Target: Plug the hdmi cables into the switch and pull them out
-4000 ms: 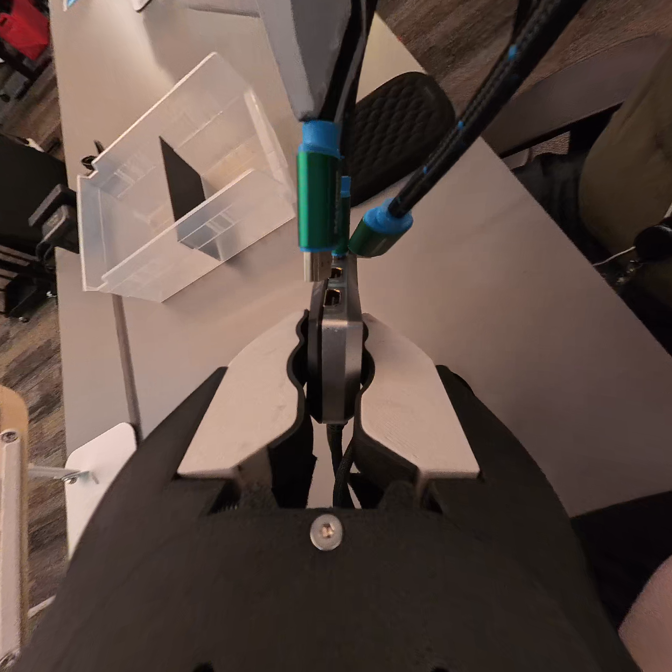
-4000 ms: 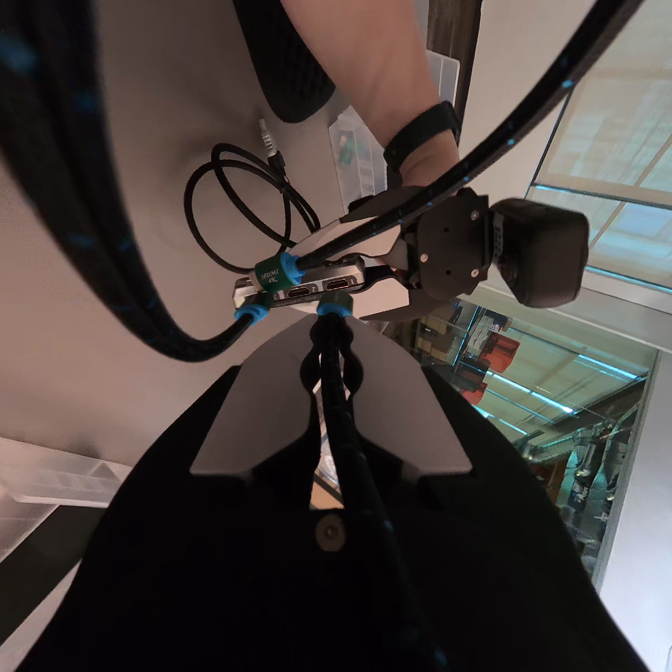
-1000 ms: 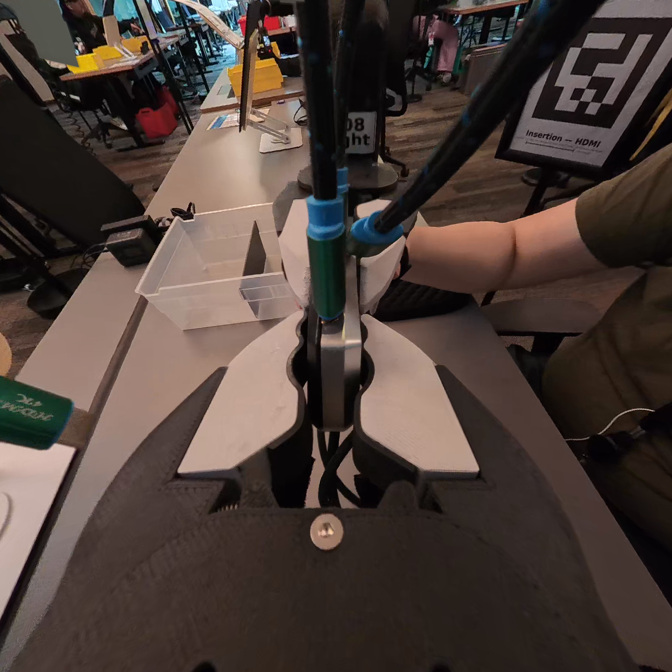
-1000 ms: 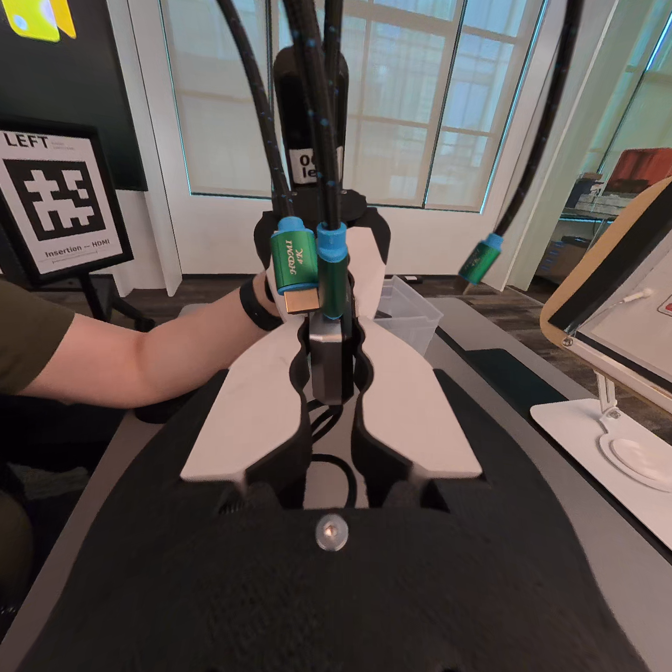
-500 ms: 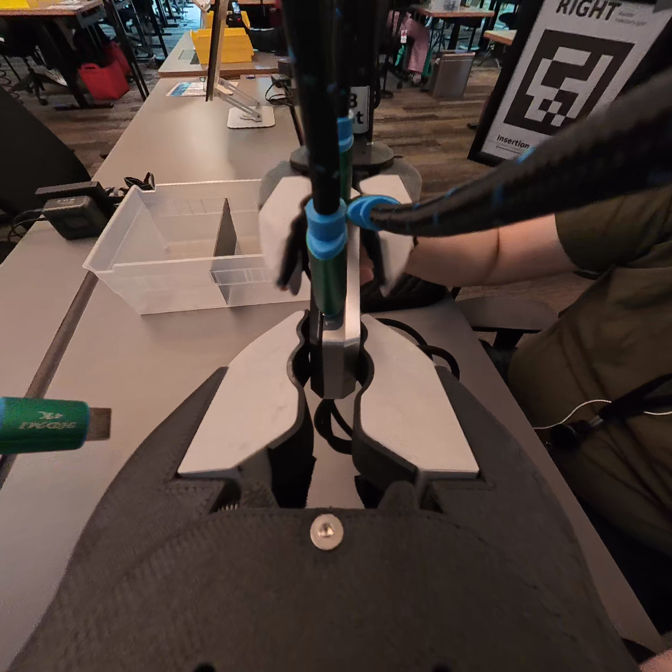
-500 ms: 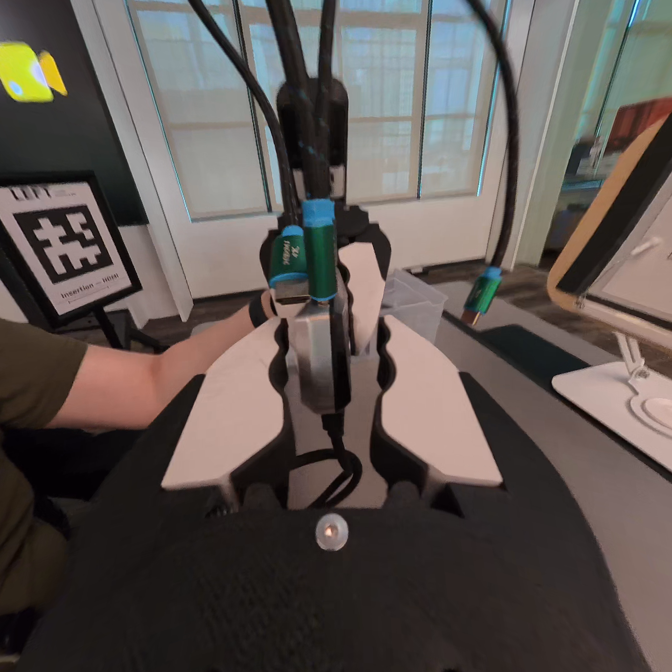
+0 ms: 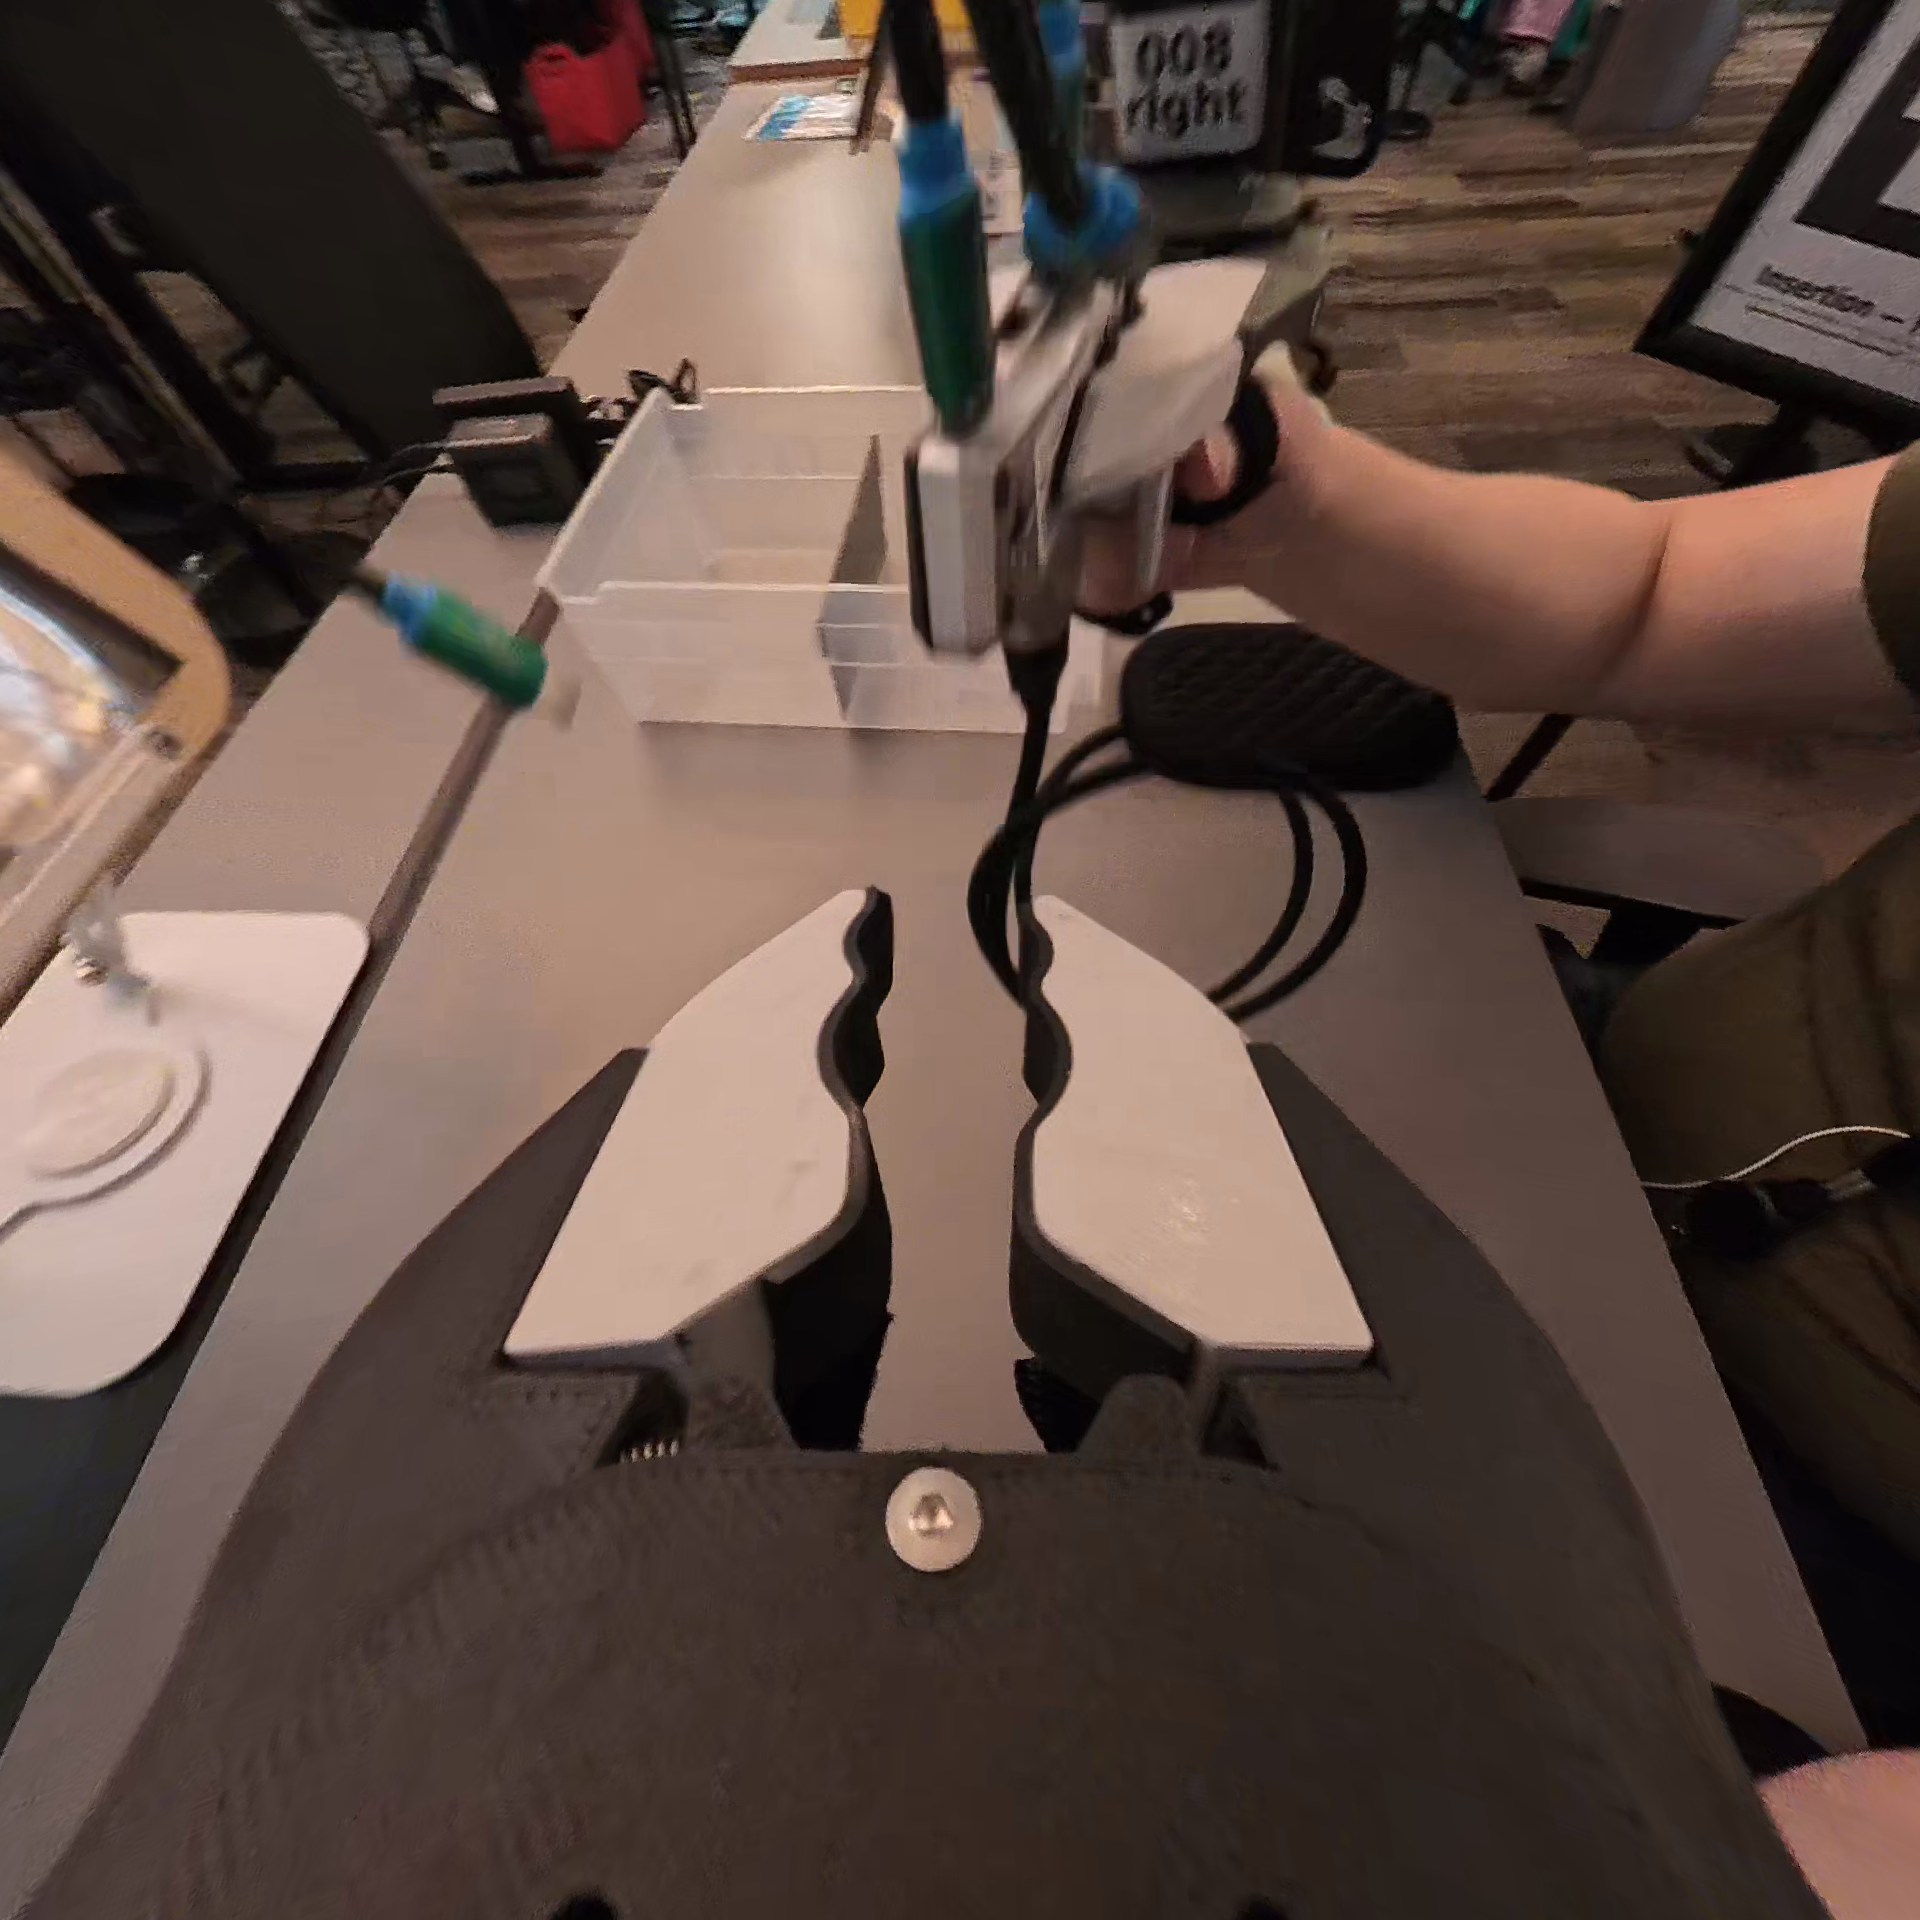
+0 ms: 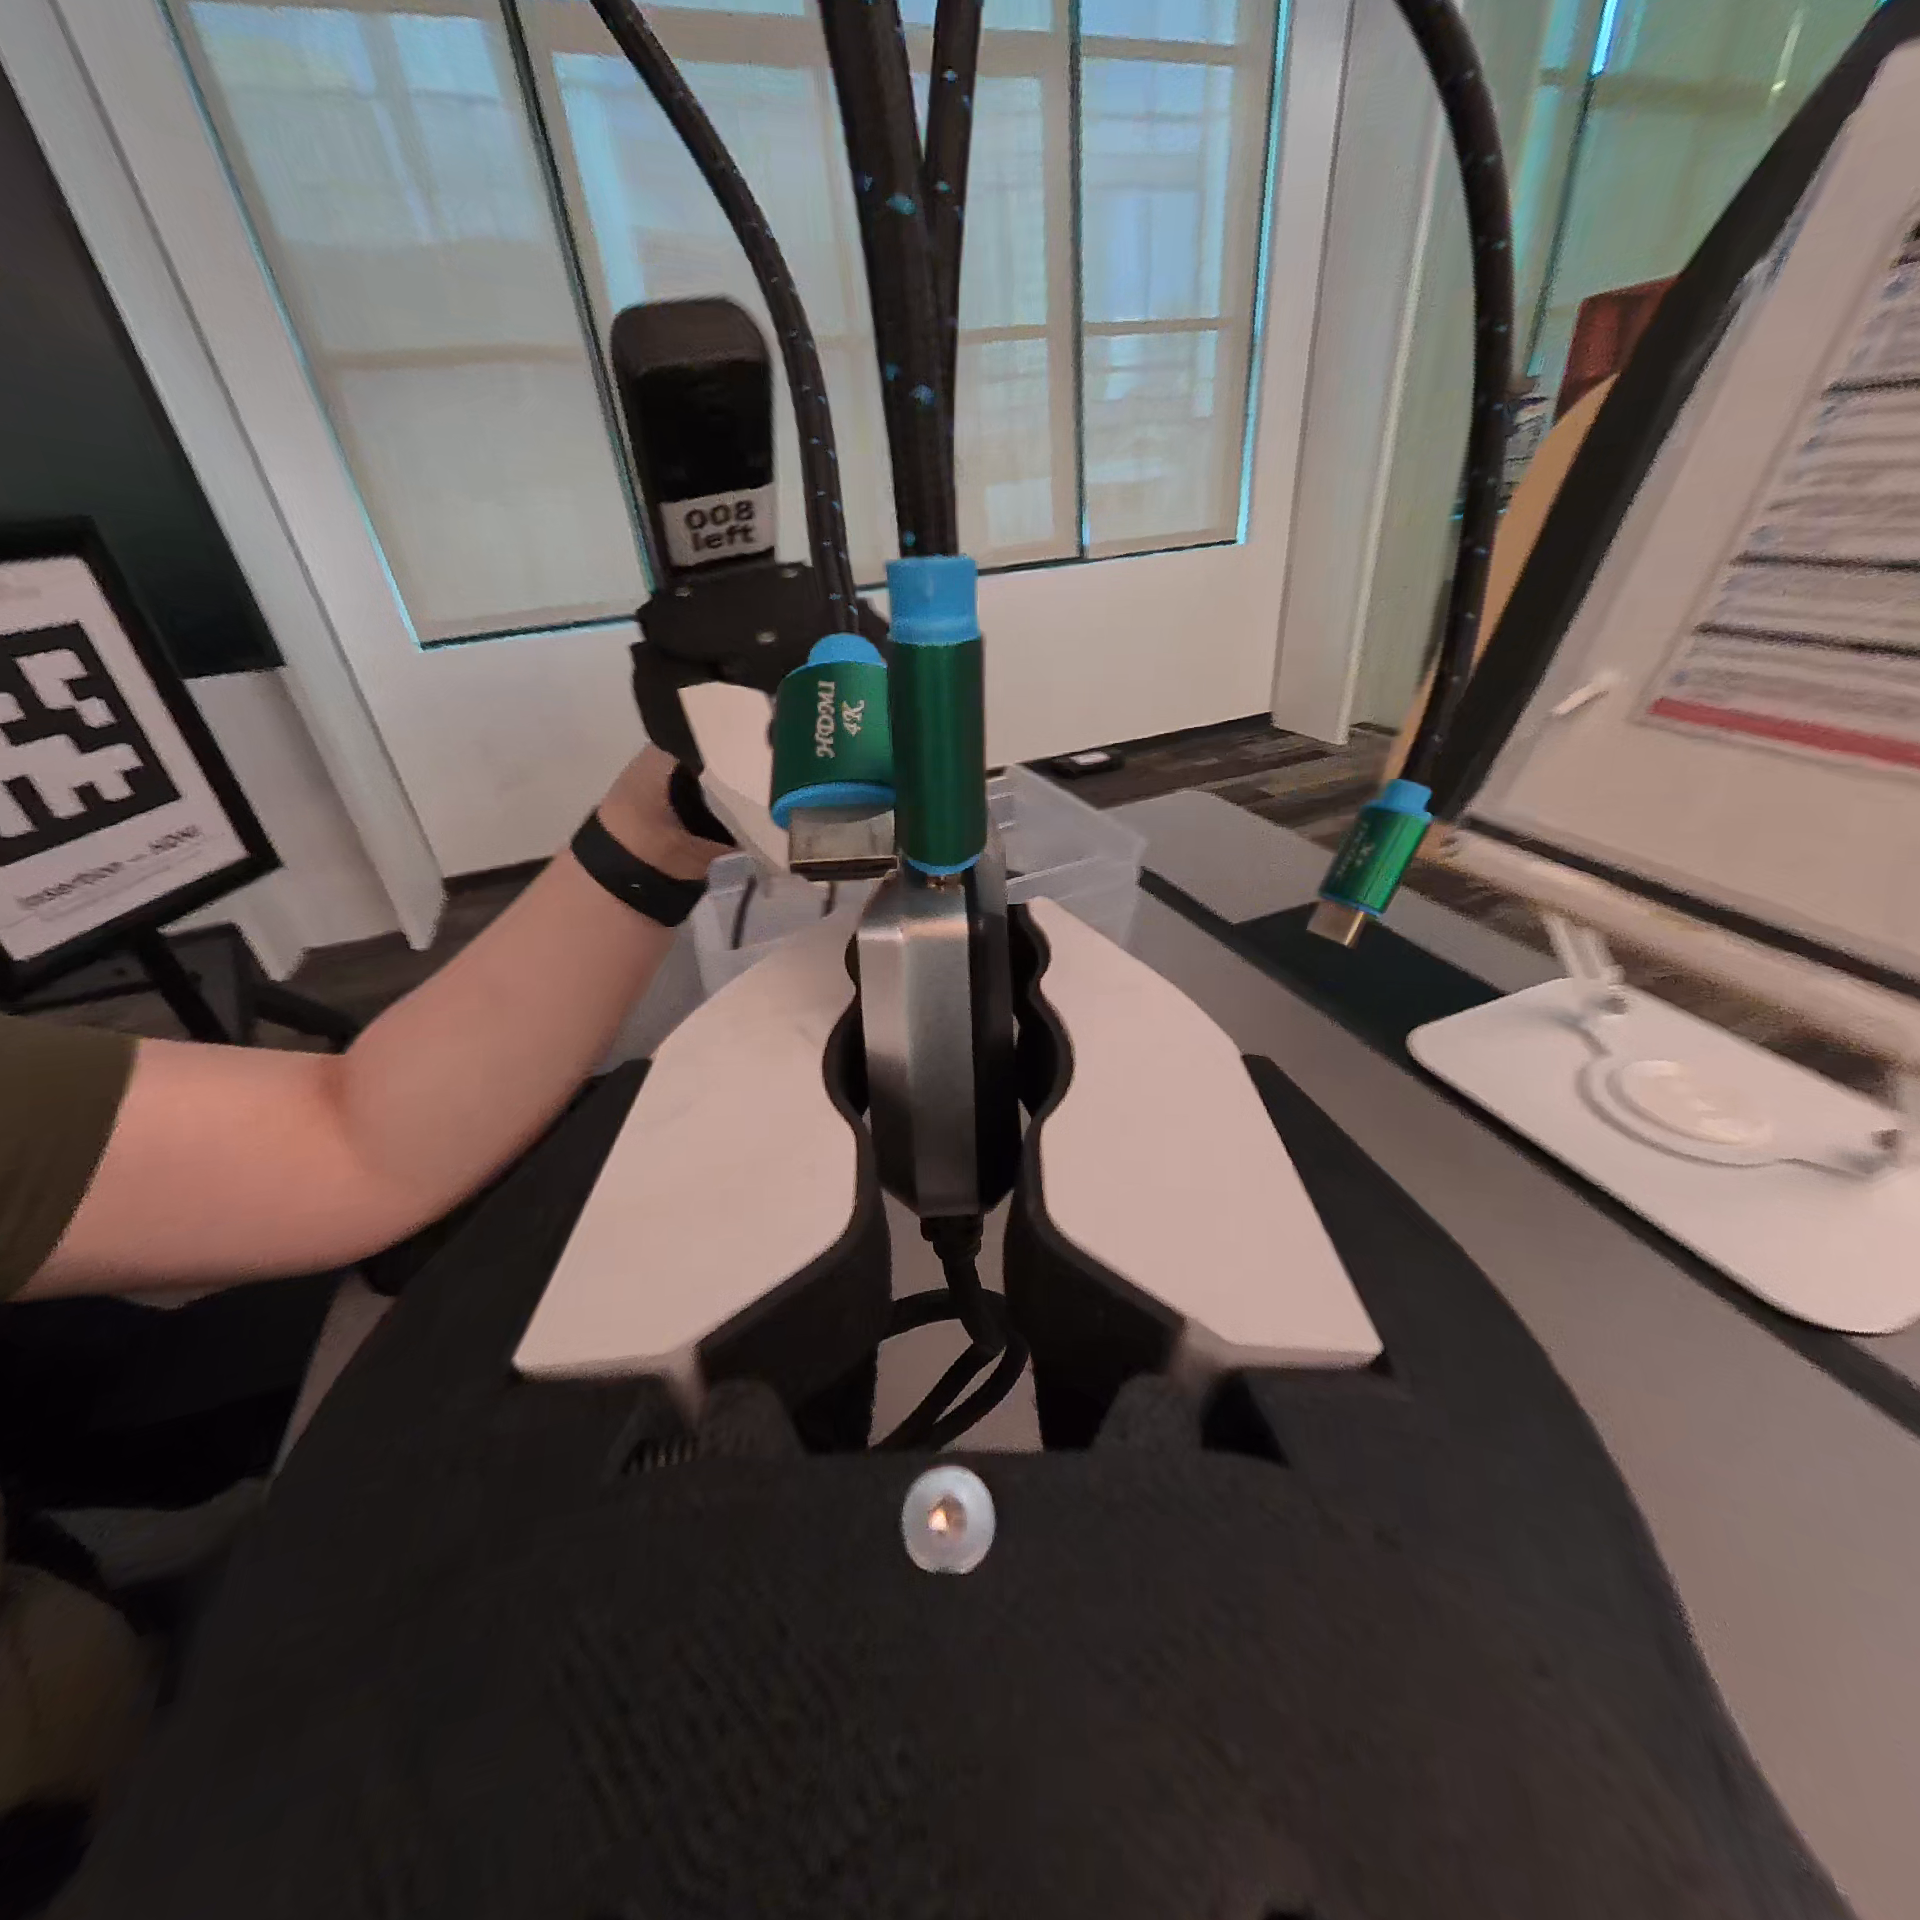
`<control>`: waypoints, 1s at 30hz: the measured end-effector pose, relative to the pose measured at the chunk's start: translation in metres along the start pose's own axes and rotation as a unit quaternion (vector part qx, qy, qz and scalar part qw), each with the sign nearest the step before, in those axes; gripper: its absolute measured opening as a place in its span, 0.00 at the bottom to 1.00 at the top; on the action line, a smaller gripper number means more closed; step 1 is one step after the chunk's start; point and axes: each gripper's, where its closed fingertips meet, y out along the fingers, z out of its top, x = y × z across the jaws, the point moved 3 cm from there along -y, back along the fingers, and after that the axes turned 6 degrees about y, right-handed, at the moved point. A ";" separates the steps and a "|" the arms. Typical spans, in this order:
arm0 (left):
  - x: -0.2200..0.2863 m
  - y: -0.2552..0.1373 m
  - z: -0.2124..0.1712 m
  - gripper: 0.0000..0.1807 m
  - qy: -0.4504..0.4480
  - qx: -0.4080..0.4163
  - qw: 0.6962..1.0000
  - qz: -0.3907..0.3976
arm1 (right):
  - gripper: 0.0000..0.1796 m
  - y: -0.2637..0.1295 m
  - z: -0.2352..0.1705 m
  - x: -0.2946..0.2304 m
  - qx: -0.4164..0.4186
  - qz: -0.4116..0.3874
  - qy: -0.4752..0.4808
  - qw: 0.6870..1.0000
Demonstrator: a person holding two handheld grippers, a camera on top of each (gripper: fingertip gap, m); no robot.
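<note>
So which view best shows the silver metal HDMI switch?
The right wrist view: the silver metal HDMI switch sits close and sharp, clamped in the right claw. The left wrist view shows it farther off and motion-blurred.

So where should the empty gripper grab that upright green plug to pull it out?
Probably the green sleeve, below its blue collar, not the braided cable. It stands straight out of the switch, so the left gripper could come from opposite the right gripper, then pull along it.
</note>
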 end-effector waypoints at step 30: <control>0.031 -0.030 0.039 0.03 0.081 0.243 0.965 -0.057 | 0.12 -0.191 0.027 0.230 -0.070 -0.283 -0.330 0.898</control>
